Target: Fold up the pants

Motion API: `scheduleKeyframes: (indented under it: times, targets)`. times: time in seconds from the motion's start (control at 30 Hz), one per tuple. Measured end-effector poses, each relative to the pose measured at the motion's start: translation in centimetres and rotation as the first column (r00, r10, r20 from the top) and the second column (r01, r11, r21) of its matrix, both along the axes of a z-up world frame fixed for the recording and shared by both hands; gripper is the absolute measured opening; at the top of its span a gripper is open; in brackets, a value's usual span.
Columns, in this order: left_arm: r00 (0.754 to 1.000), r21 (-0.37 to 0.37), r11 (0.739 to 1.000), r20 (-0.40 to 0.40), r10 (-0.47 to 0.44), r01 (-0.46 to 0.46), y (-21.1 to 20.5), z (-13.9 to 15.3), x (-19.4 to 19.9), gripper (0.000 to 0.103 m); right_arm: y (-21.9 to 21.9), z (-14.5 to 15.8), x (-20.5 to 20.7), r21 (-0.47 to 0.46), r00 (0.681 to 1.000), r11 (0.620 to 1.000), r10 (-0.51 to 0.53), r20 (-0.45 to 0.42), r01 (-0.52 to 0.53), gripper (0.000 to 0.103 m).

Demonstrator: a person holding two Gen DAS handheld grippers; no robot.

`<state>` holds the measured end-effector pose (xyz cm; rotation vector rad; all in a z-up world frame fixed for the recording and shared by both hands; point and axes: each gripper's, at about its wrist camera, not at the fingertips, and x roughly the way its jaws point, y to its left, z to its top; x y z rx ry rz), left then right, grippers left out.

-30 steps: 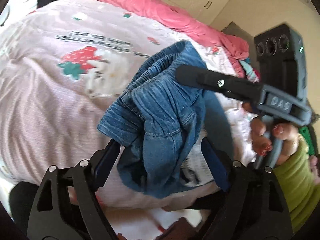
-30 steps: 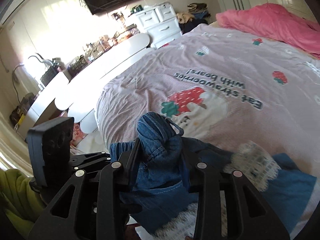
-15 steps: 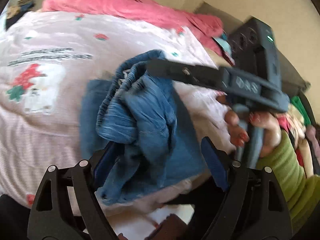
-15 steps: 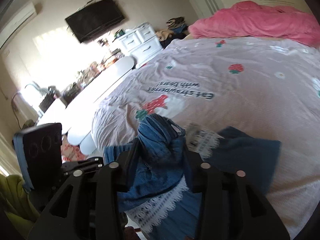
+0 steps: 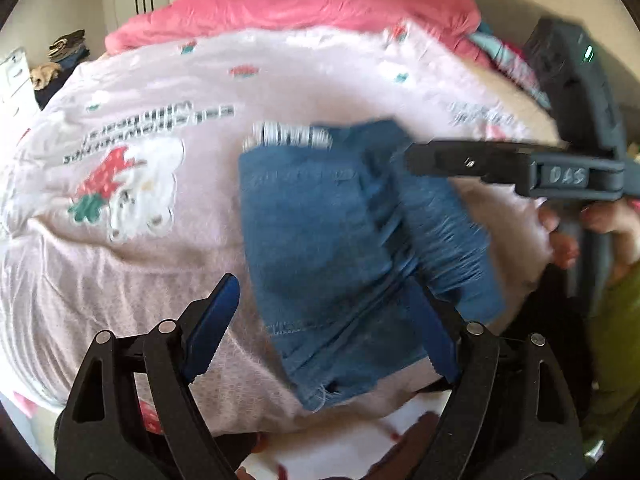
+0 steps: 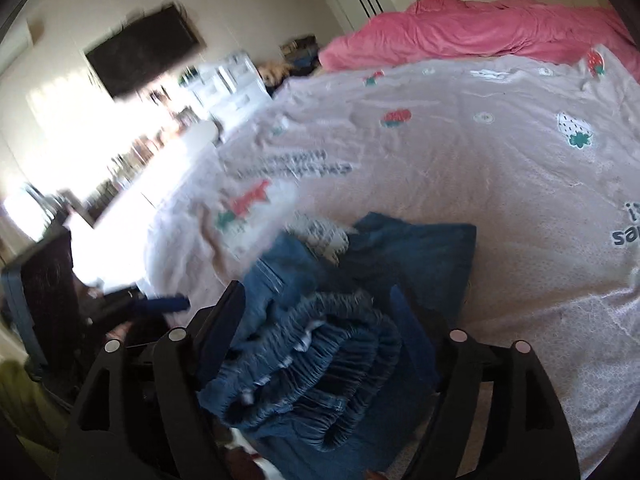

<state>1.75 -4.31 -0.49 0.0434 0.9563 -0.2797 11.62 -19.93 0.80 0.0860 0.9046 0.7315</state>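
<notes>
bedroom, pink strawberry bed [image 5: 120,280]. the pants [image 5: 340,248] lie folded near its front edge; left tongs [image 5: 320,328] and right tongs [image 6: 316,320] both released, waistband [image 6: 320,360] bunched, needs smoothing.

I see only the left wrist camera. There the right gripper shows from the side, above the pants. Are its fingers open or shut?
Observer: In the right wrist view the right gripper is open; its fingers stand wide apart.
Operator: What lies between them?
Observer: The elastic waistband of the pants, bunched in gathered folds, not flat.
Operator: What does that view show beyond the bed?
Observer: A dark television on the wall, blurred.
</notes>
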Motion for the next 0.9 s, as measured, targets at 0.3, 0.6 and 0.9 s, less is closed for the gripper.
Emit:
scheduleKeyframes:
  times: [0.3, 0.6, 0.9]
  targets:
    - [0.998, -0.031, 0.999, -0.055, 0.008, -0.010, 0.3, -1.5, 0.3, 0.077, -1.4, -3.3, -0.2, -0.096, 0.993, 0.990, -0.113, -0.044, 0.108, 0.076]
    - [1.000, -0.053, 0.999, 0.002, 0.015, -0.014, 0.9, 1.5, -1.3, 0.082, -3.7, 0.7, -3.8, -0.017, 0.979, 0.984, -0.174, 0.107, 0.177, 0.087]
    - [0.999, -0.072, 0.997, 0.017, 0.037, -0.036, 2.1, 2.4, -1.4, 0.088, -4.7, 1.5, -9.8, -0.052, 0.963, 0.983, -0.163, 0.213, 0.178, 0.087]
